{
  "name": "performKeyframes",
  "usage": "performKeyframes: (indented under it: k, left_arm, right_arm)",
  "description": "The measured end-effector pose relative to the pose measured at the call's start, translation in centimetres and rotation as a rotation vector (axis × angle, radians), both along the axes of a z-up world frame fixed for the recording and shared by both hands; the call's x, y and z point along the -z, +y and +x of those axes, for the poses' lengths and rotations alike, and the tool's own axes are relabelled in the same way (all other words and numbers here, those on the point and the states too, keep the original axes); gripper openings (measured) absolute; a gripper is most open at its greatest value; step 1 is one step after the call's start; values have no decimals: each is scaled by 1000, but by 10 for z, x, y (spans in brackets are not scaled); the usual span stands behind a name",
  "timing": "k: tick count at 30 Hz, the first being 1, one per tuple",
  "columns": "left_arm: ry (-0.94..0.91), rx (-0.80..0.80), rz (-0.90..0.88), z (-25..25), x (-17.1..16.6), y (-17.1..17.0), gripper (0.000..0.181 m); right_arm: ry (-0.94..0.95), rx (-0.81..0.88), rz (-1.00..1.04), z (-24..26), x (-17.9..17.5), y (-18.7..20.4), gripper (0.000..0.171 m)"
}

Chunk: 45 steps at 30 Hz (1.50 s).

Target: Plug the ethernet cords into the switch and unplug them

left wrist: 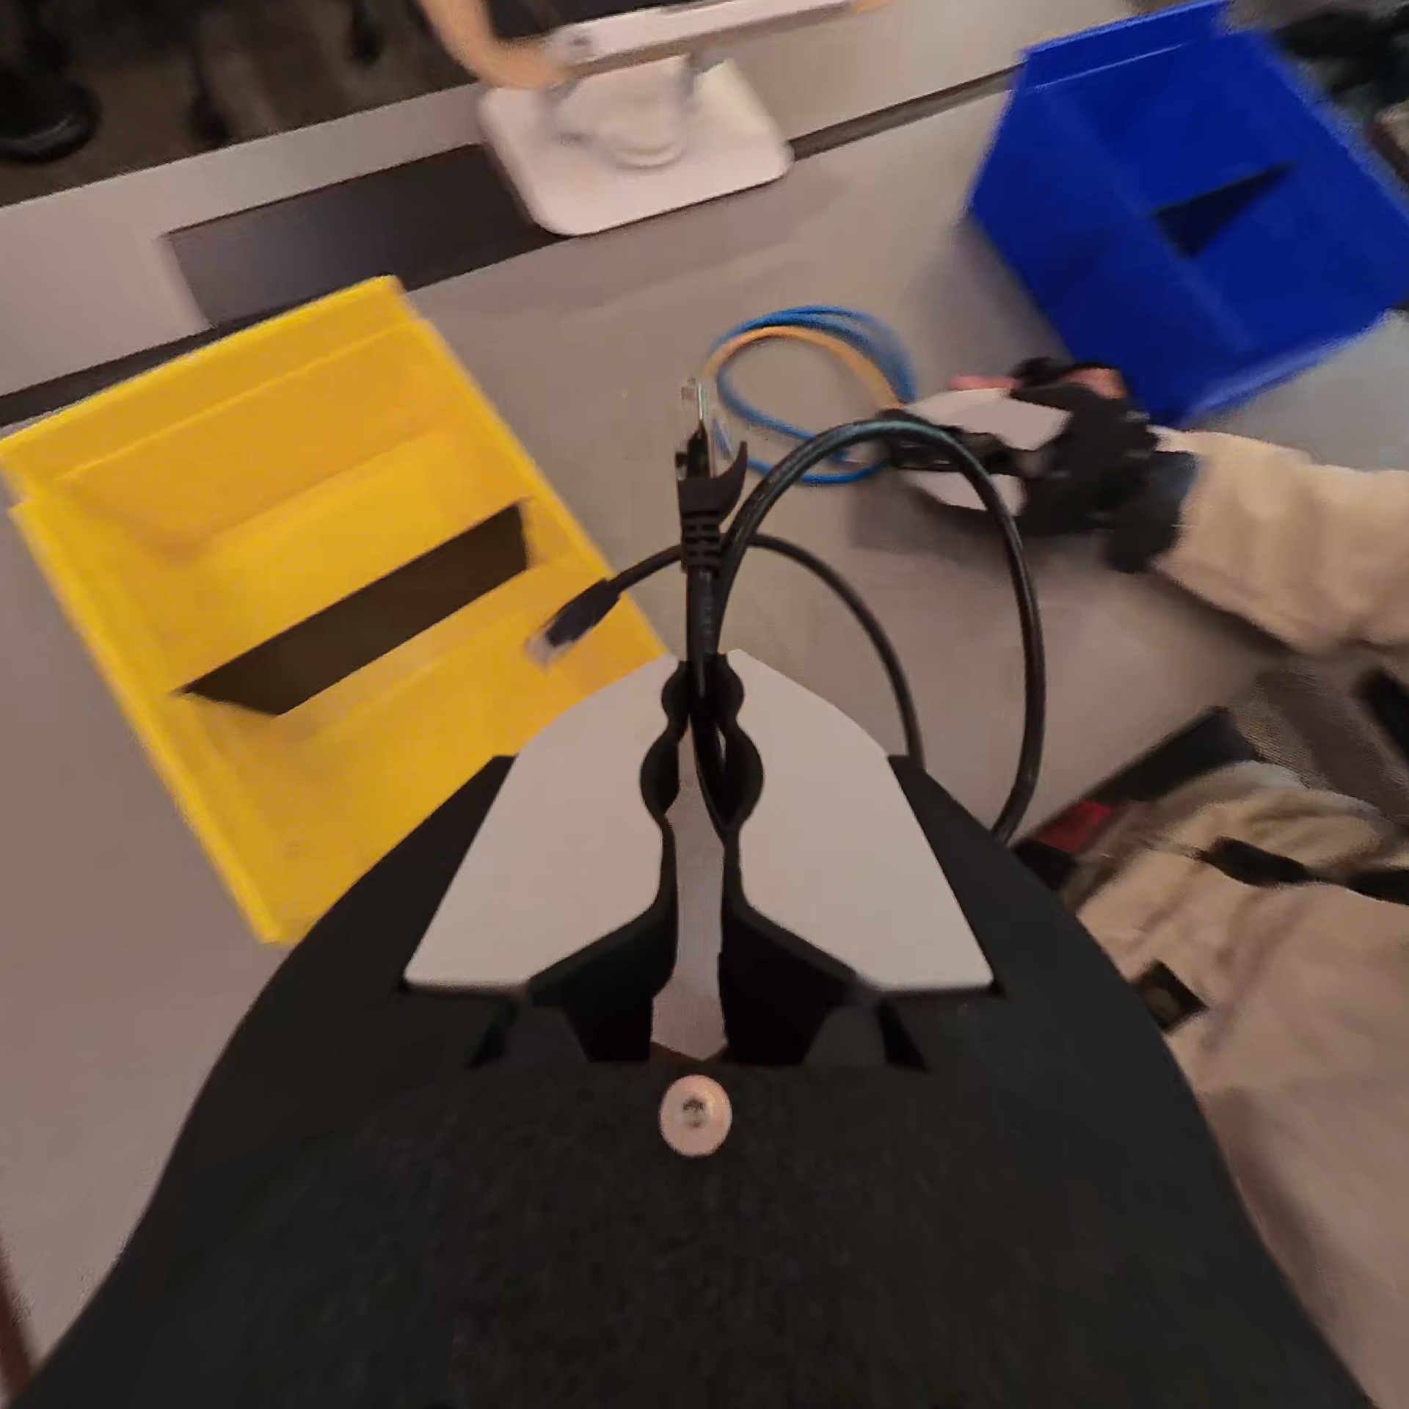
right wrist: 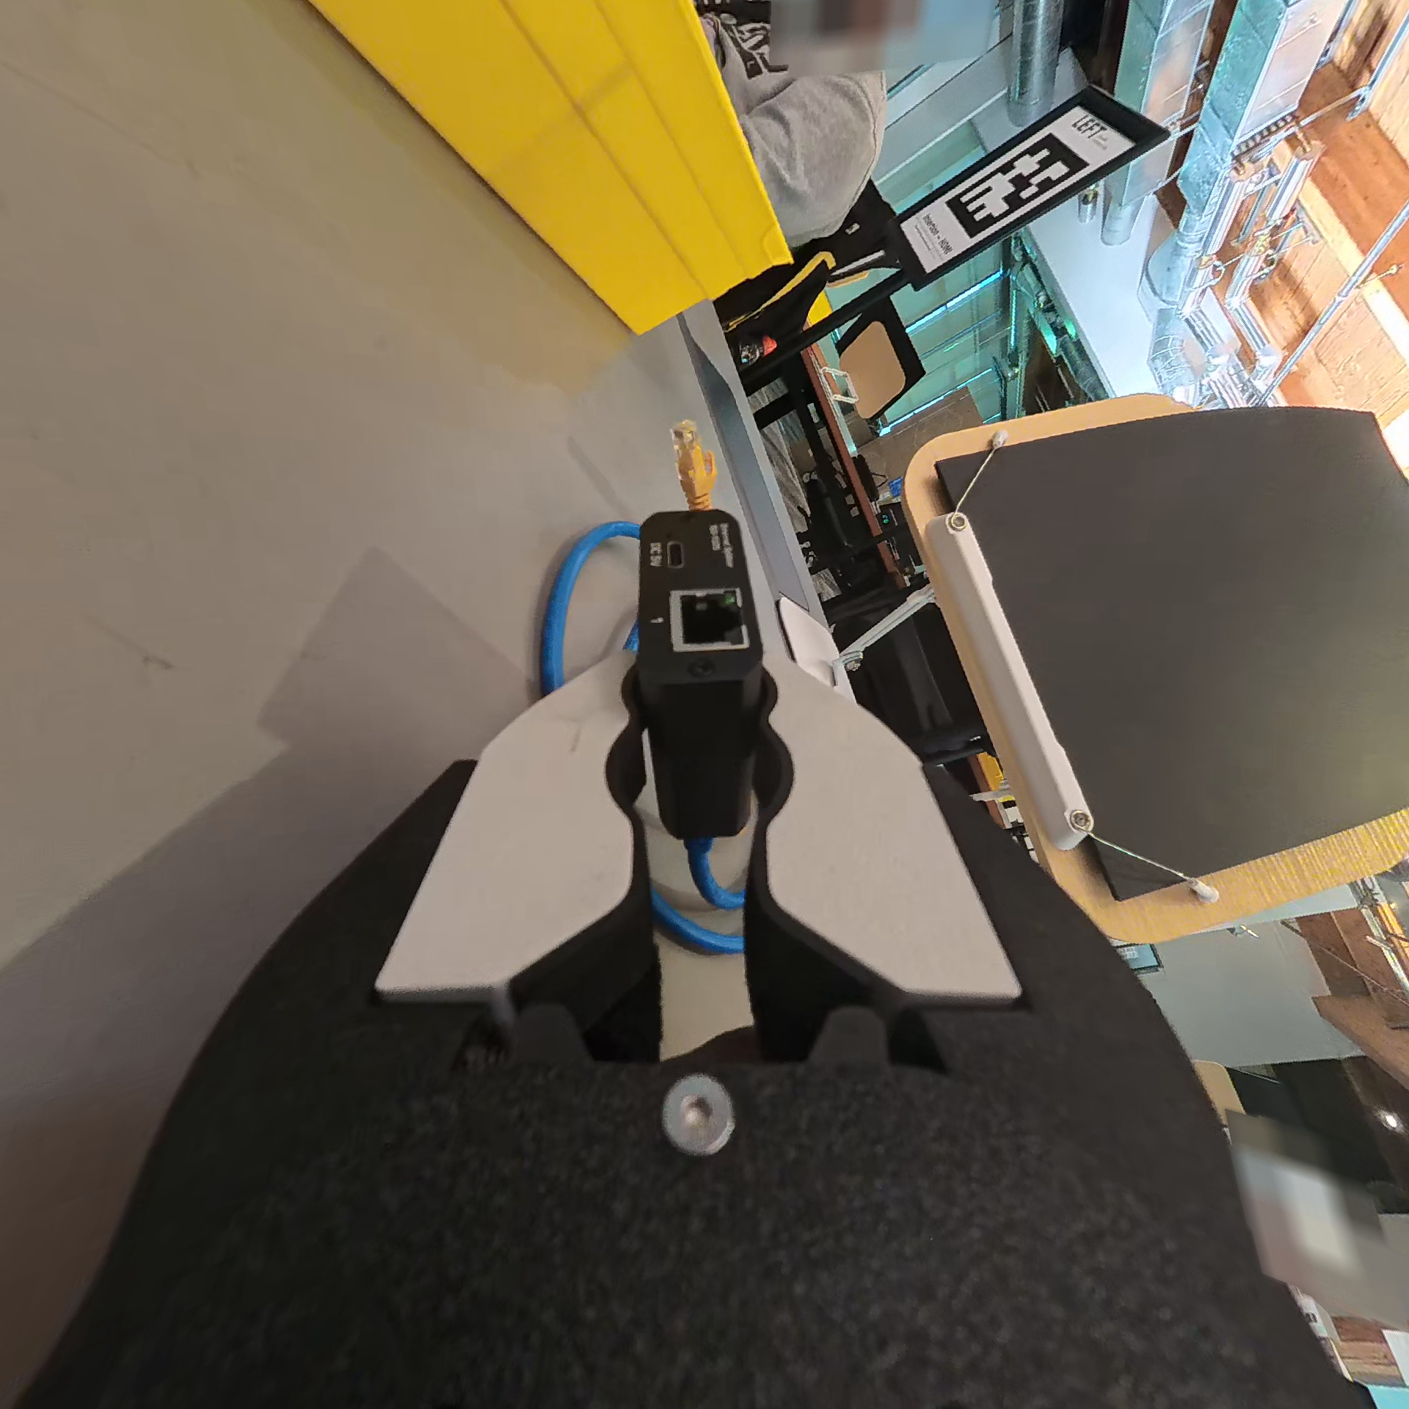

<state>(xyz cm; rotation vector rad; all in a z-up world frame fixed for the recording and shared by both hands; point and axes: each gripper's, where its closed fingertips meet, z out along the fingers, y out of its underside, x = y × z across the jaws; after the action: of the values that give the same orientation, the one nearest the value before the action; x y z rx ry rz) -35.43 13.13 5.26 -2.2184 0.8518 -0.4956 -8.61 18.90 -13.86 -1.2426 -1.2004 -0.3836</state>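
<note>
Black plastic forms the switch (right wrist: 700, 686), a small box with one metal-framed port seen empty on its far end; it is clamped between the nearly closed fingers of the right gripper (right wrist: 700, 690), just above the grey table (right wrist: 229, 457). A blue cord (right wrist: 579, 602) and an orange-tipped cord (right wrist: 695, 466) are seen beside it. Only the left wrist view shows the black ethernet cord (left wrist: 705, 625), pinched in the all but closed left gripper (left wrist: 705, 675), its plug (left wrist: 705, 473) pointing far, the rest looping right. A yellow bin (left wrist: 251, 534) lies left, a blue bin (left wrist: 1189, 198) far right.
</note>
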Motion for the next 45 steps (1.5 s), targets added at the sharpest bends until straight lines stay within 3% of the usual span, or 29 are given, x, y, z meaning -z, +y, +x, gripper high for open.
performKeyframes:
  k: [3,8,11,14,18,20,24,31,36,40,45]
  left_arm:
    - [-47,132,-65,40,17,-29,6]
    - [87,210,-216,81,135,-42,6]
    - [143,329,-171,107,205,-47,6]
    - [277,309,-27,115,248,-38,14]
    - [334,284,330,122,220,-27,24]
    - [334,252,401,119,210,-26,24]
    - [300,216,365,118,210,-30,27]
    - [421,231,323,114,233,-19,21]
    - [439,313,267,118,241,-21,13]
    - [364,378,169,125,237,-24,29]
    - [366,464,111,132,247,-22,19]
  right_arm:
    - [12,1,10,1,-3,0,24]
    - [105,4,5,7,-15,1,24]
    - [113,14,2,11,-16,3,24]
    - [102,12,7,10,-15,2,24]
    - [92,8,8,9,-14,2,24]
    - [96,8,5,9,-14,2,24]
    - [87,8,4,8,-12,3,24]
    - [82,5,-4,7,-11,3,24]
    - [73,2,-11,6,-9,3,24]
    - [70,0,-15,6,-8,3,24]
    - [68,2,-18,6,-7,3,24]
